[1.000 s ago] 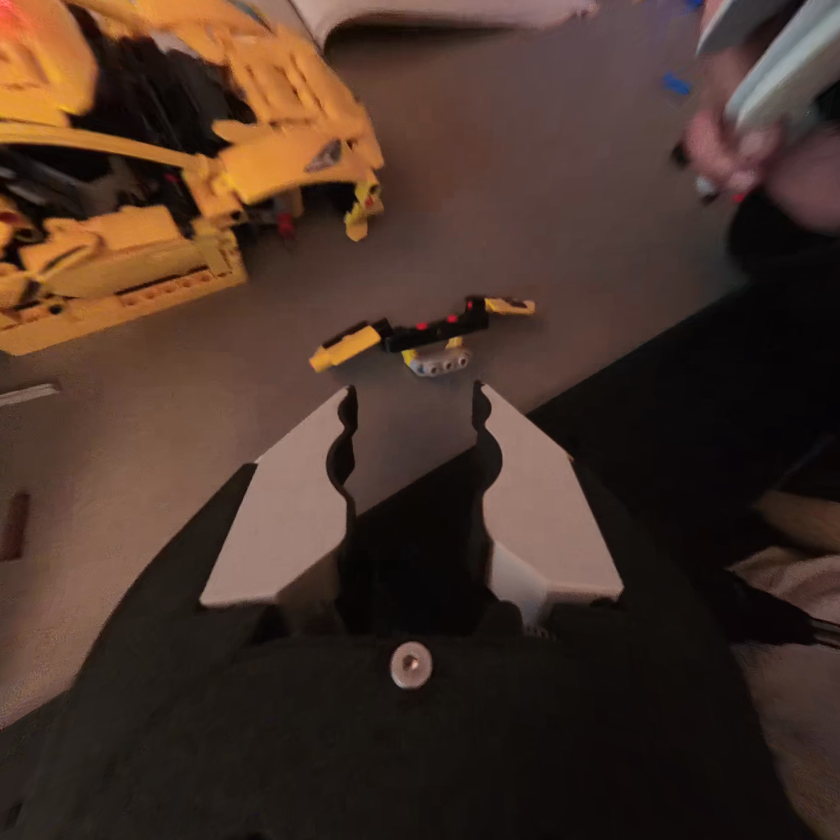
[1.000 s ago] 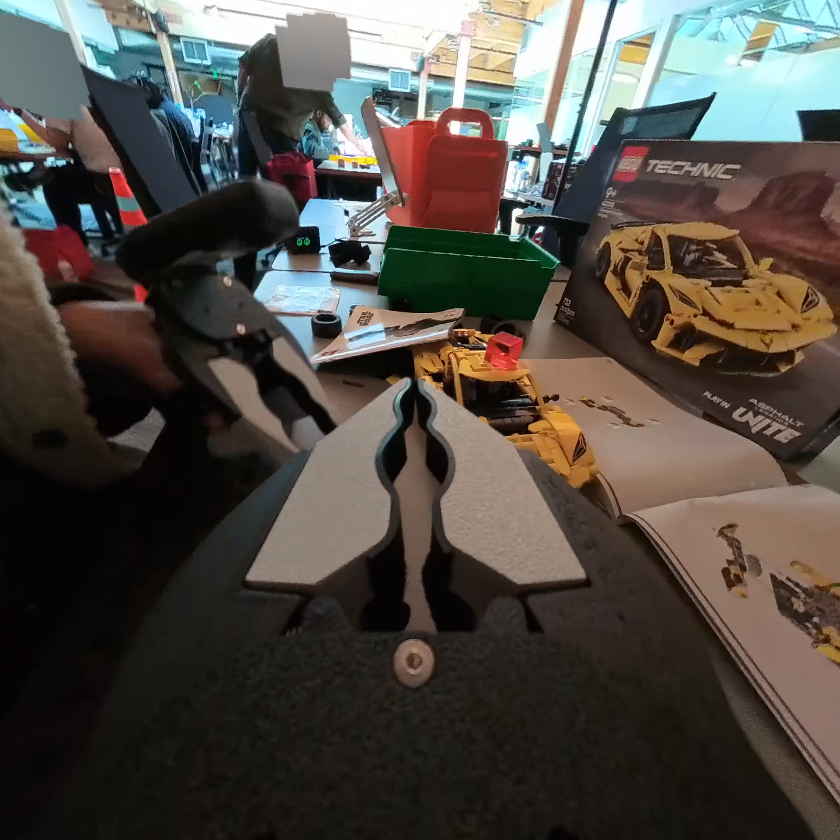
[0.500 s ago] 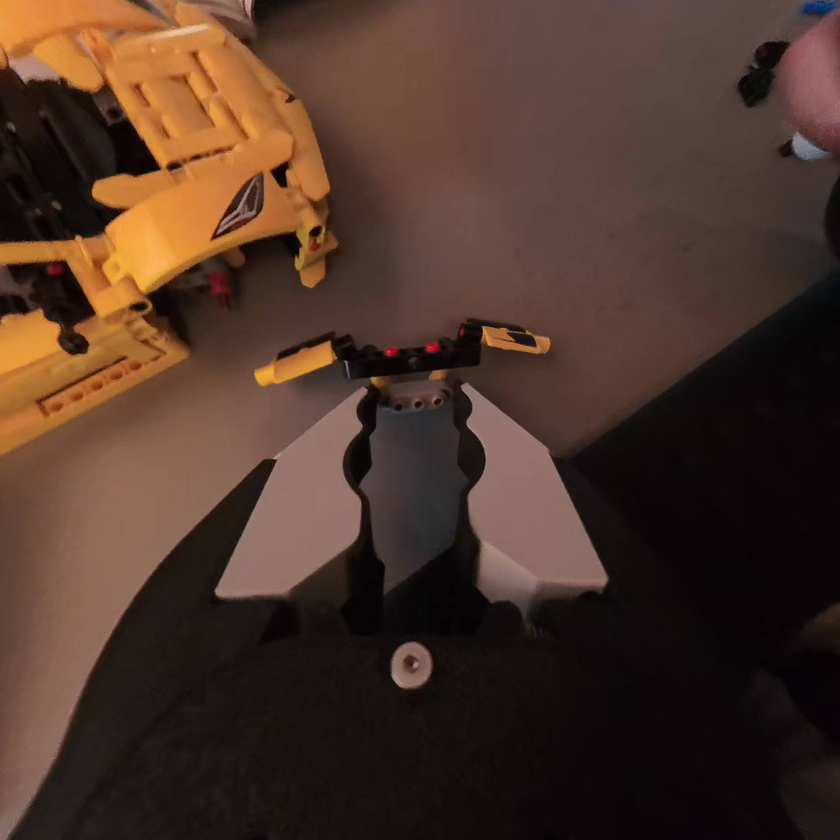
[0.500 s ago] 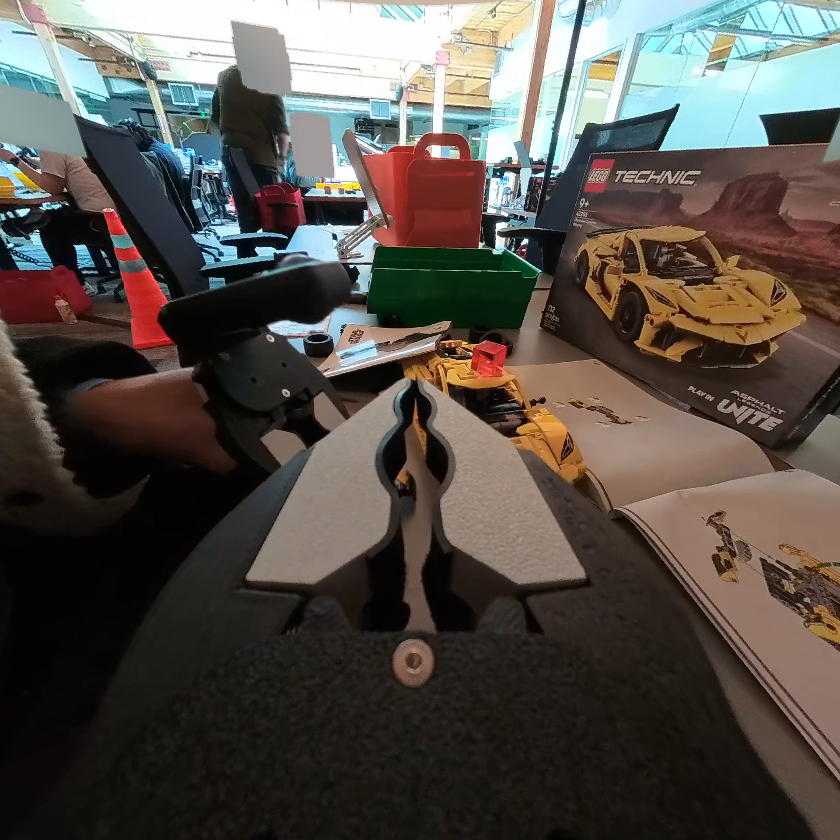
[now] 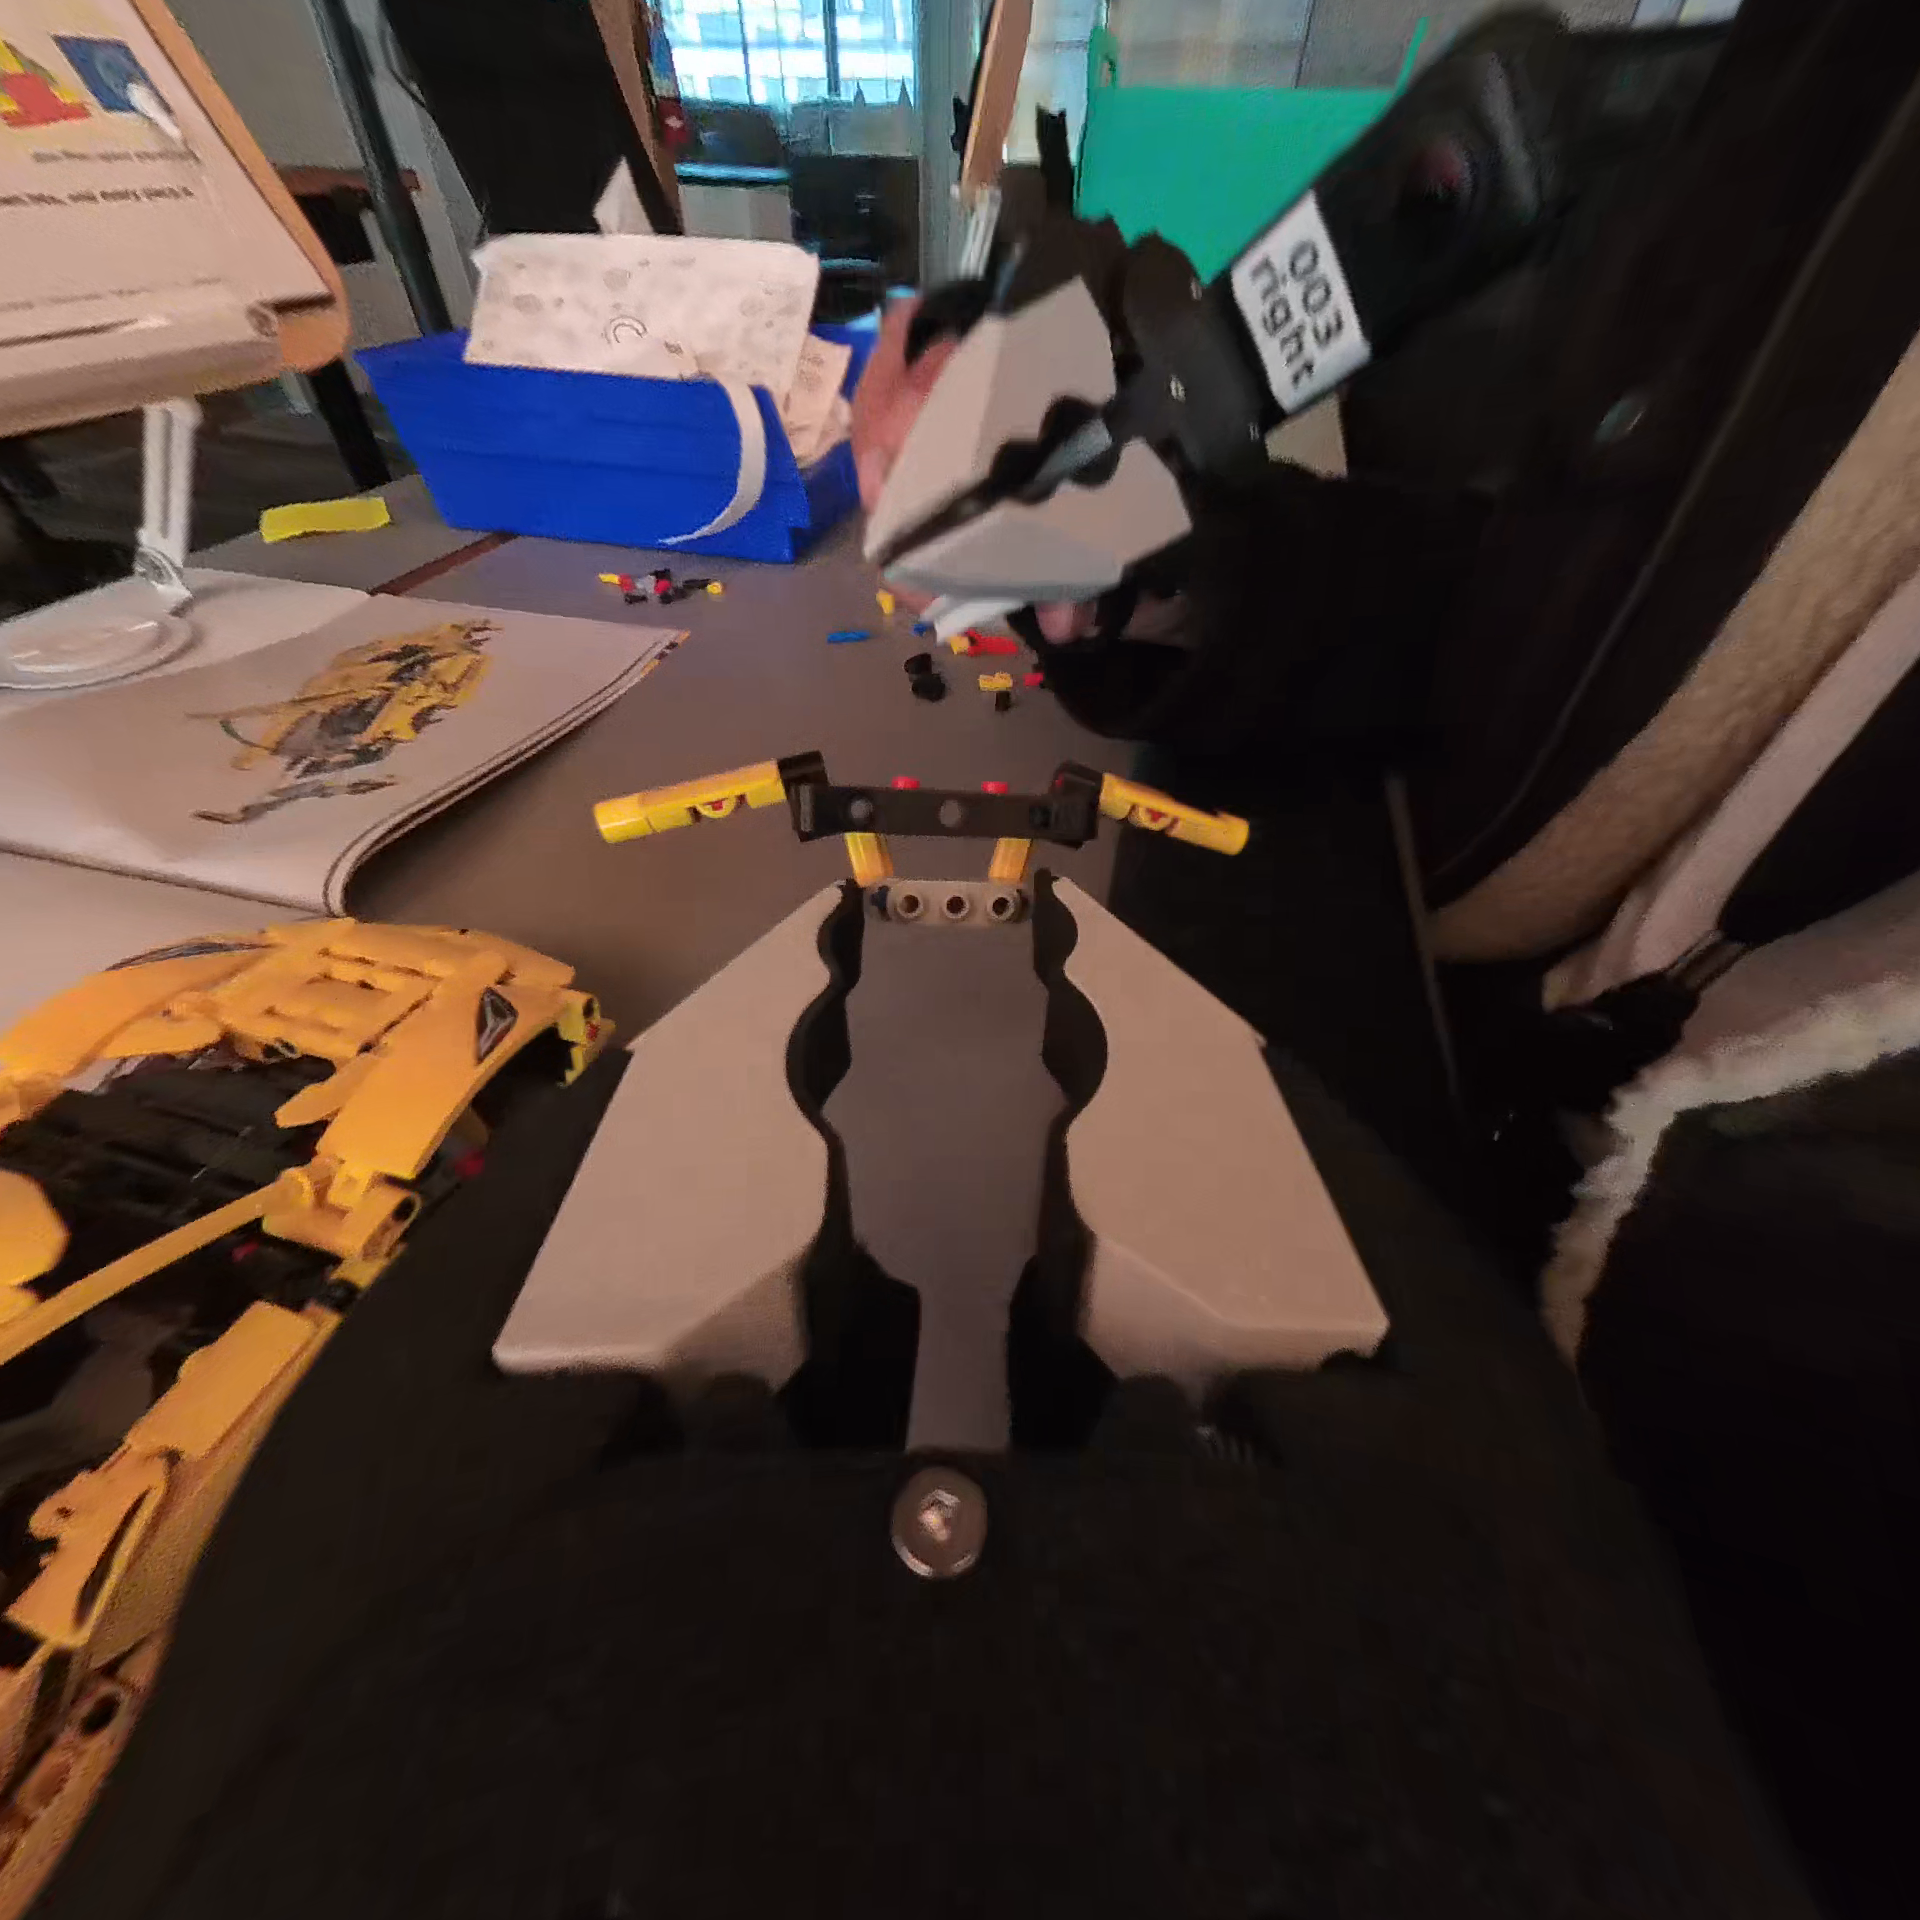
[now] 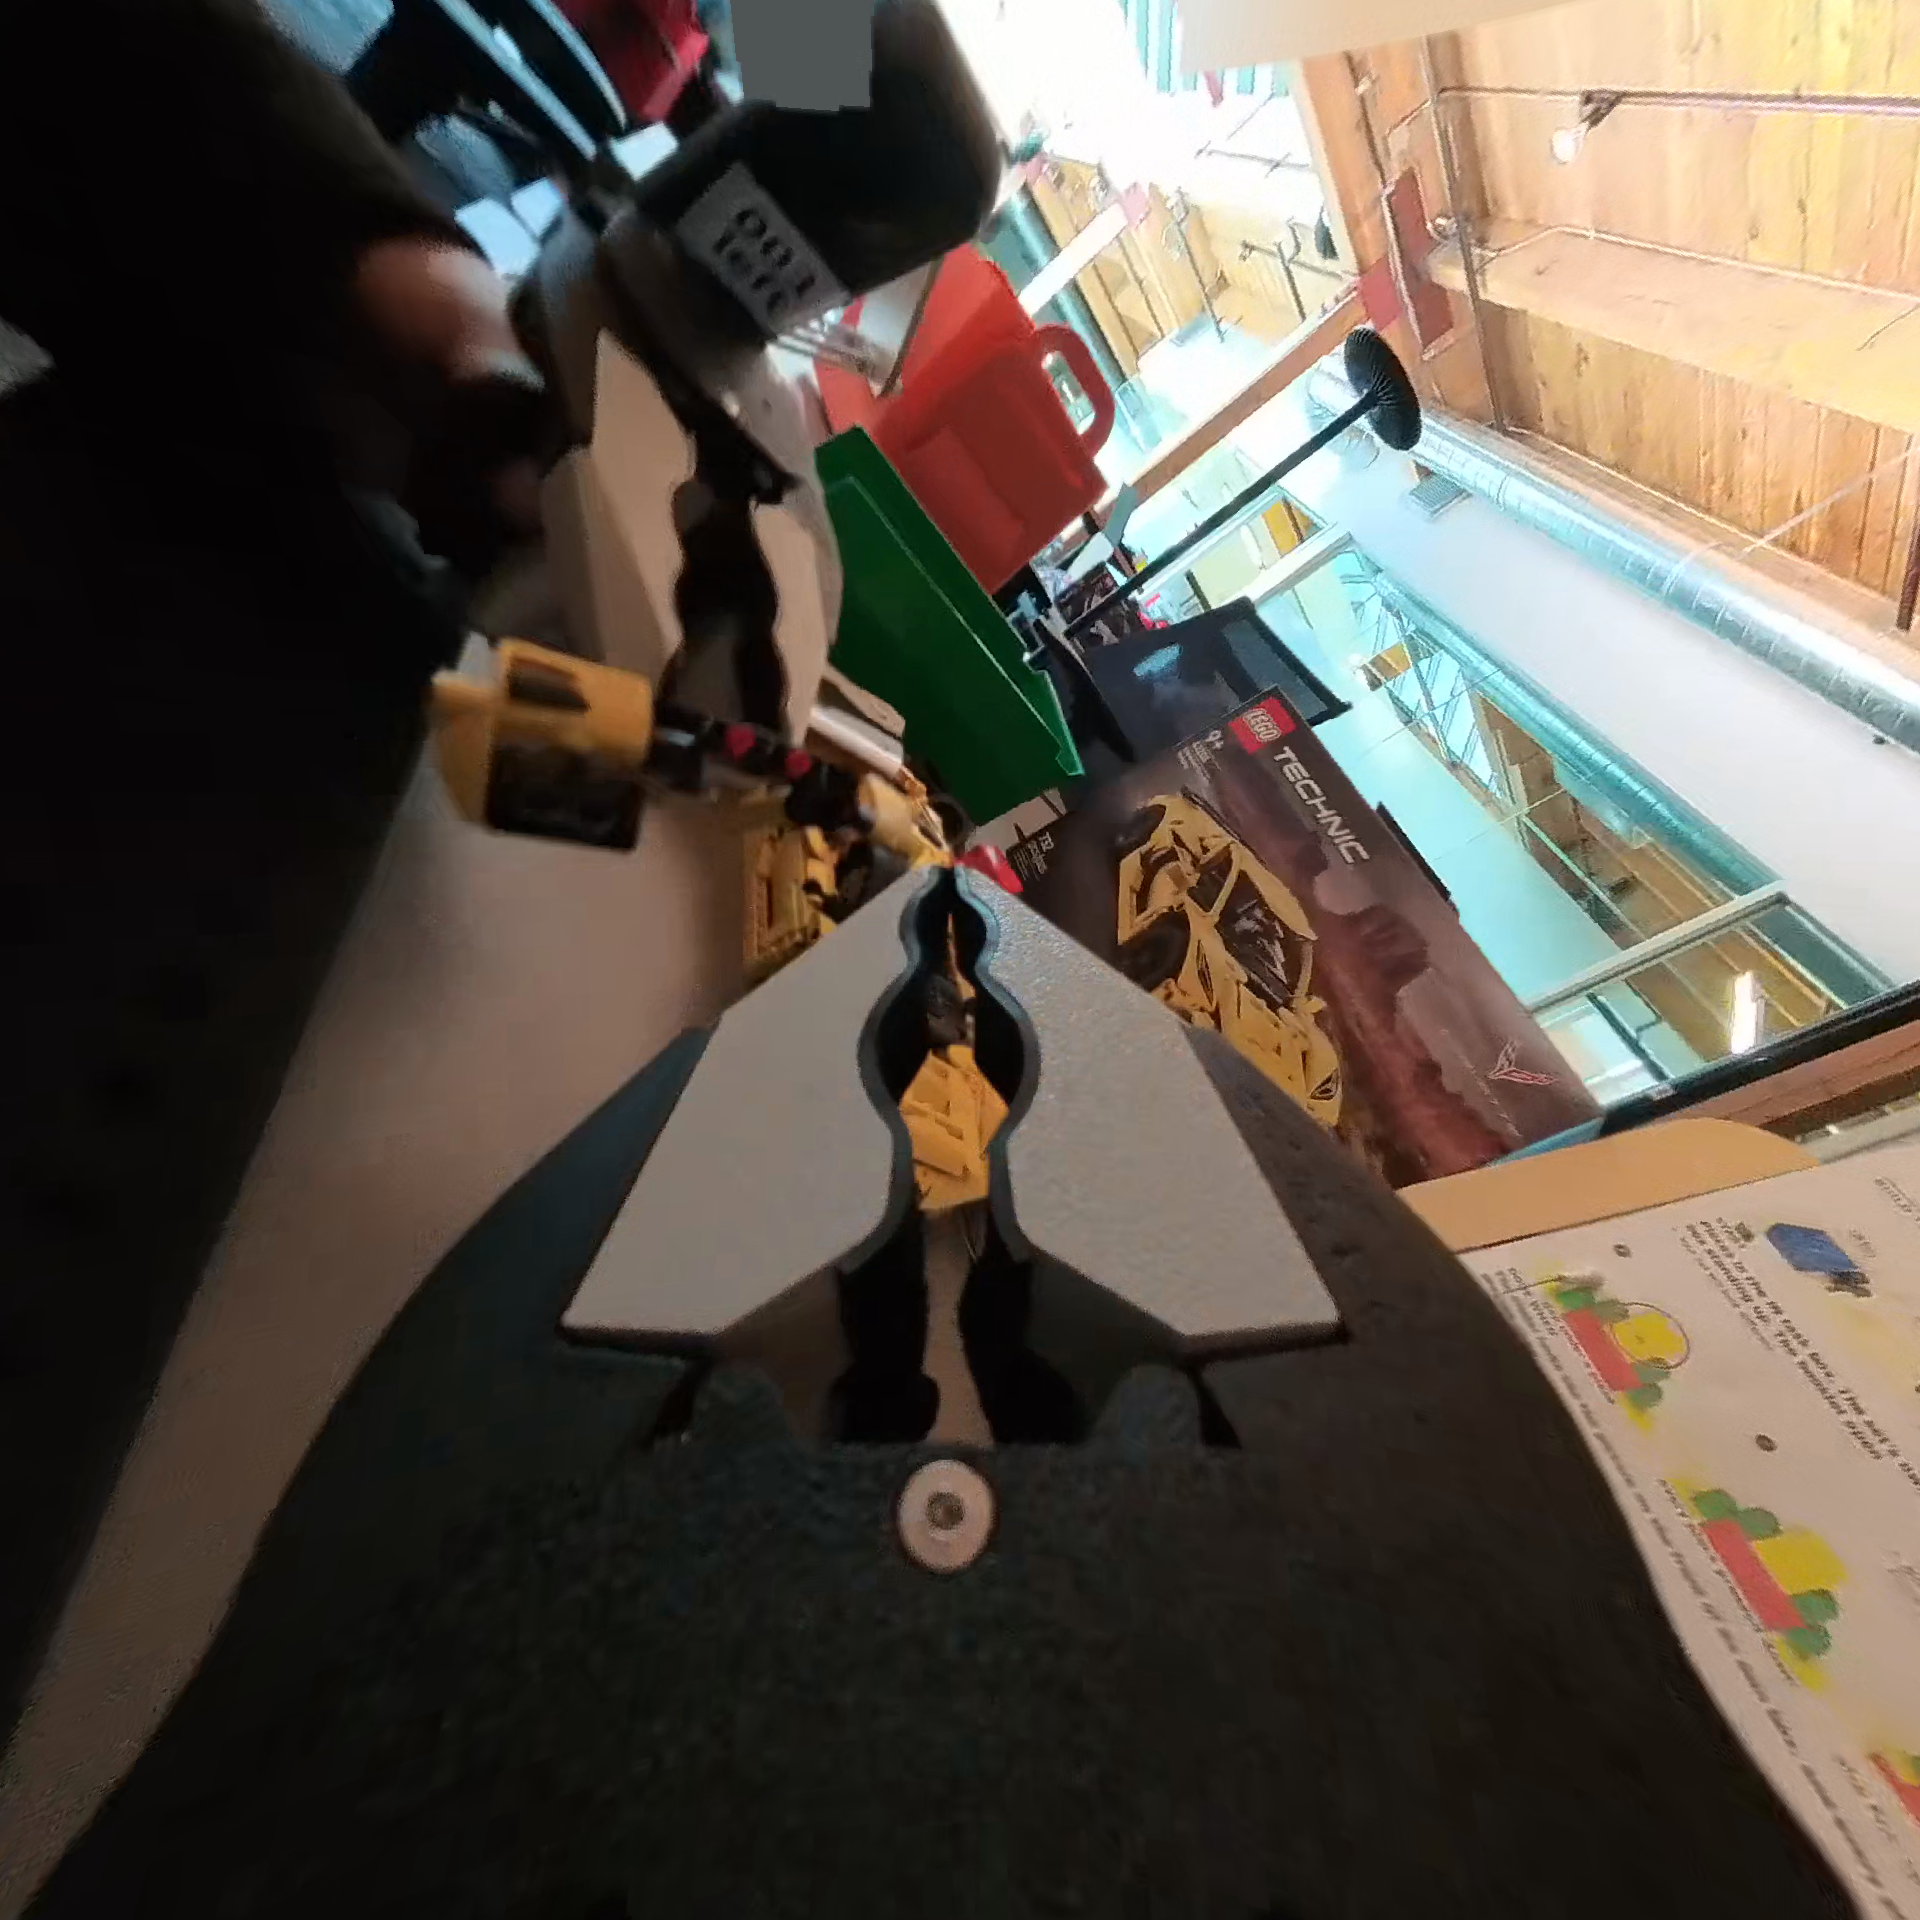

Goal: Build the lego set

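- at far left in the left wrist view, the partly built yellow car (image 5: 260, 1122) lies on the grey table (image 5: 727, 717), low beside the gripper body.
- behind it an open instruction booklet (image 5: 312, 717) lies flat, and a blue bin (image 5: 582, 468) sits farther back.
- in the centre, the left gripper (image 5: 951, 904) pinches the small grey beam (image 5: 954, 905) of a lego sub-assembly (image 5: 925, 816) between its fingertips; the black crossbar with yellow ends stands above the tips, clear of the table.
- loose small pieces (image 5: 956, 655) are scattered on the table past it.
- at upper right, the right gripper (image 5: 997, 499) hangs above those pieces, its fingers pressed together with nothing between them.
- the tilted right wrist view shows that gripper (image 6: 951, 883) closed at the tips, and the set's box (image 6: 1299, 935) to the right.
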Demonstrator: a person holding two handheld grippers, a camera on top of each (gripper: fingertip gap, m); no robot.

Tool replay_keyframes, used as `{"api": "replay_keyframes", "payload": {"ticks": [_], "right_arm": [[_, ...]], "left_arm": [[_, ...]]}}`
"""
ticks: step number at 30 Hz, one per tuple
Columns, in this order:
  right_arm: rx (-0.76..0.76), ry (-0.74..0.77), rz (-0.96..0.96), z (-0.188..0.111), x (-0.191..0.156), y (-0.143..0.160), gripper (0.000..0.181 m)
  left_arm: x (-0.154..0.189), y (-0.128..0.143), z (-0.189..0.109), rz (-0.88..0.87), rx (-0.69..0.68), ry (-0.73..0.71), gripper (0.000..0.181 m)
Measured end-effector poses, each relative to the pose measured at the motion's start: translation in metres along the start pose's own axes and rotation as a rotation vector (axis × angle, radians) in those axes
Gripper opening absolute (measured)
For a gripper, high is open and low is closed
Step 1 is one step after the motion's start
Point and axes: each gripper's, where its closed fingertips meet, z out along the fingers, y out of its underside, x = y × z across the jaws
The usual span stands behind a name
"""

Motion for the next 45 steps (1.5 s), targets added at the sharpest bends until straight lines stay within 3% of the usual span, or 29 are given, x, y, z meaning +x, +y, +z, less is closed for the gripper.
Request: {"api": "replay_keyframes", "payload": {"ticks": [19,25,28,31,33,36,45], "right_arm": [[-0.063,0.036,0.082,0.006,0.006,0.017,0.0],[-0.033,-0.001,0.222,0.018,0.029,0.013,0.0],[-0.029,-0.084,0.104,0.037,0.034,0.009,0.0],[-0.003,-0.064,0.059,0.053,0.03,0.018,0.0],[0.074,-0.022,0.069,0.05,0.023,0.013,0.0],[0.056,-0.066,-0.03,0.043,0.007,0.013,0.0],[0.039,-0.132,-0.013,0.044,-0.006,0.015,0.0]], "left_arm": [[0.002,0.008,0.004,-0.045,-0.065,-0.011,0.033],[-0.006,-0.005,-0.006,-0.064,0.002,-0.048,0.032],[-0.009,-0.006,-0.007,-0.027,0.008,-0.087,0.033],[-0.013,-0.003,-0.006,0.011,-0.012,-0.126,0.033],[-0.014,-0.001,-0.005,0.004,-0.022,-0.124,0.033],[-0.011,0.001,-0.003,-0.015,-0.03,-0.1,0.033],[-0.011,0.012,0.003,0.025,-0.098,-0.113,0.033]]}}
